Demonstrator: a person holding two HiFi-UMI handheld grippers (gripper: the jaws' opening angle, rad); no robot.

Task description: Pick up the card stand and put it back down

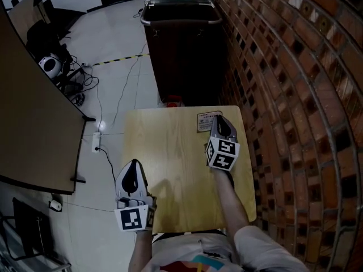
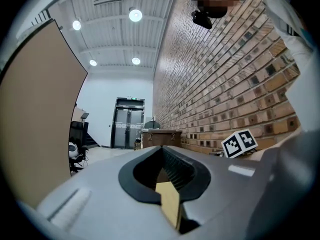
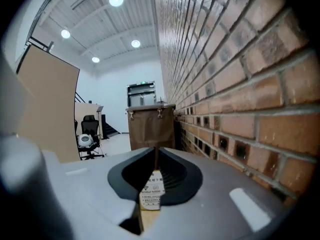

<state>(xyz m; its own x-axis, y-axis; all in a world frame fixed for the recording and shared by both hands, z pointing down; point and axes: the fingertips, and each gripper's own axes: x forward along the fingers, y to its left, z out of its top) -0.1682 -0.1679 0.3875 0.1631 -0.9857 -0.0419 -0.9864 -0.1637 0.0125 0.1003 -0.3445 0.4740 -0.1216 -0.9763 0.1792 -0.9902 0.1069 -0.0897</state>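
The card stand (image 1: pixel 204 122), a small printed sign, stands at the far right of the light wooden table (image 1: pixel 170 152). My right gripper (image 1: pixel 219 118) reaches over it from the near side. In the right gripper view the jaws (image 3: pixel 155 153) meet at their tips. The card stand's (image 3: pixel 152 188) printed face shows in the gap just behind them, so the gripper is shut on the stand. My left gripper (image 1: pixel 134 162) rests near the table's front left corner. Its jaws (image 2: pixel 162 148) are shut with nothing in them, and only tabletop shows through.
A dark bin (image 1: pixel 181 50) stands just beyond the table's far edge. The brick wall (image 1: pixel 295 95) runs close along the table's right side. A brown partition board (image 1: pixel 34 123) stands on the left, with cables and a power strip (image 1: pixel 96 140) on the floor between.
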